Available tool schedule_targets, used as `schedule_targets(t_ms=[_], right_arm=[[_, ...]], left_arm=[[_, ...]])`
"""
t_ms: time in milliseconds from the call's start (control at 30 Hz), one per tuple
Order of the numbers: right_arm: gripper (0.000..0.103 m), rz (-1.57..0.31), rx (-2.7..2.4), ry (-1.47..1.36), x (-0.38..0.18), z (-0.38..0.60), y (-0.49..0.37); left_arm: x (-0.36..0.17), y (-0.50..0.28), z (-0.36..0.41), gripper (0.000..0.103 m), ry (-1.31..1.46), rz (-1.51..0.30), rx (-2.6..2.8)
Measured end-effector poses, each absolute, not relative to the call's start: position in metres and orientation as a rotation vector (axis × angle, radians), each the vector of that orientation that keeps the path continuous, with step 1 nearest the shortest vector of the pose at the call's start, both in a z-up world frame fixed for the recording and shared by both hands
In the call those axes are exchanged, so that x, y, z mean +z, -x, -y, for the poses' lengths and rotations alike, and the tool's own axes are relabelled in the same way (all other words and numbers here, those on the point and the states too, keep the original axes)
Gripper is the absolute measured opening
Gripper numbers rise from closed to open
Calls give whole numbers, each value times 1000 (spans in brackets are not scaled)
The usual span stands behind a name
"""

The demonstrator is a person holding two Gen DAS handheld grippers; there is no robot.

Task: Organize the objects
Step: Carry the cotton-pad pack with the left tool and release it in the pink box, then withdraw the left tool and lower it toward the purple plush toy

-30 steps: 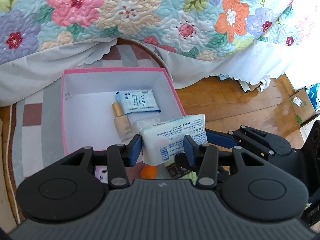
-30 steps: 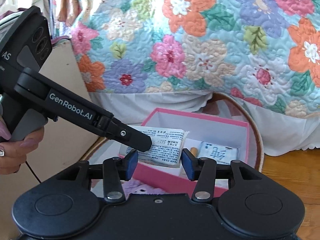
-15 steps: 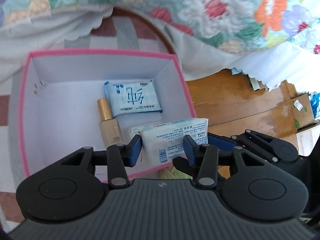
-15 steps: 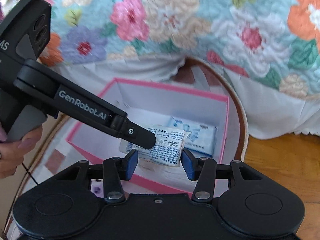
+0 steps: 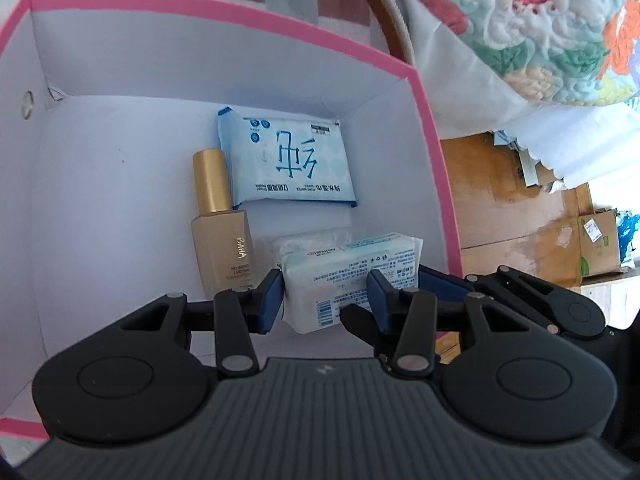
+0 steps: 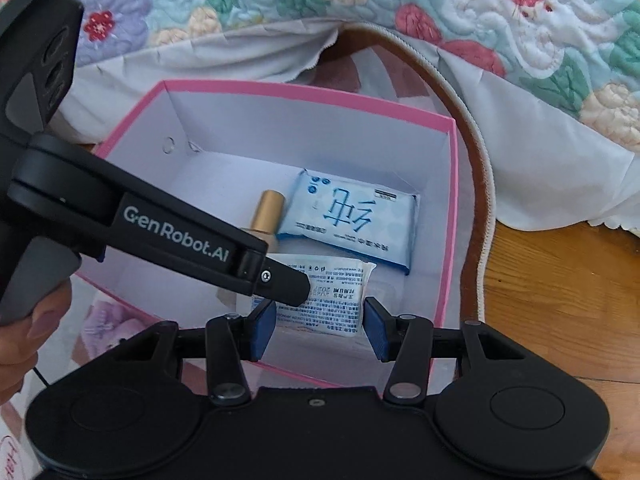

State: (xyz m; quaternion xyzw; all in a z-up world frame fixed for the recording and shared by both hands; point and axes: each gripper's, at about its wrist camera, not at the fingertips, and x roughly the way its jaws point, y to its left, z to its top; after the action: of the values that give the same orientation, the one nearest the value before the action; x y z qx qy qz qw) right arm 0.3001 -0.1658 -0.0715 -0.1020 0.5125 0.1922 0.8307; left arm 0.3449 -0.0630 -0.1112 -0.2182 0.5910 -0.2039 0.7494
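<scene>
Jaws of the left gripper point(image 5: 325, 294) clamped narrow on a white tissue pack point(image 5: 348, 276), blue pads pressed against both of its sides, pack held low inside the pink box point(image 5: 434, 148) near the box's right front corner. Seen from the right wrist view, same left gripper point(image 6: 280, 284) reaching in from the left across the box rim, tissue pack point(image 6: 332, 300) sticking out past its tip, still pinched. Jaws of the right gripper point(image 6: 316, 328) parted to a middling width, blue pads either side of the tissue pack in the frame but gripping nothing, hovering over the near wall of the pink box point(image 6: 450, 216).

Already lying on the box floor: blue wipes packet point(image 5: 286, 162) toward the far right corner, flat, label up; gold-capped bottle point(image 5: 220, 224) just left of it, lying on its side, cap pointing to the far wall. Clear crinkly wrapper point(image 5: 308, 240) just behind the held pack, contents unclear. Both also visible from the right wrist: wipes packet point(image 6: 352, 220), bottle cap point(image 6: 268, 212), bottle body hidden behind the left gripper's finger.

Around the box: floral quilt point(image 6: 500, 12) hanging behind, wooden floor point(image 6: 560, 300) to the right, cardboard carton point(image 5: 600, 242) at far right.
</scene>
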Motion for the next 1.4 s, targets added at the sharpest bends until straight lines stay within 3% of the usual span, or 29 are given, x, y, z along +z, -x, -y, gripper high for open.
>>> schedule_targets(t_ms=[200,267,467,867,1200,1400], right_arm=[[54,-1091,354,206,-76,174,-300],[59,-1049,364,168,-67,182,-292],[63,-970,456,-23,-33,214,-265],[63,-842,572,53,27,218,-201],[74,-788,680,88,70,204,-143],[88,-741,724,172,66,184,-111]], left_arm=[[-112,-344,69,45,434,-1256,-412],[-103,-338,67,47,391,-1236,-409],[-49,-303,54,46,258,-1145,-472],[38,-230,31,49,244,-1026,-461],[56,-155,-10,52,209,-993,-415],[49,-137,-41,58,241,-972,-376]])
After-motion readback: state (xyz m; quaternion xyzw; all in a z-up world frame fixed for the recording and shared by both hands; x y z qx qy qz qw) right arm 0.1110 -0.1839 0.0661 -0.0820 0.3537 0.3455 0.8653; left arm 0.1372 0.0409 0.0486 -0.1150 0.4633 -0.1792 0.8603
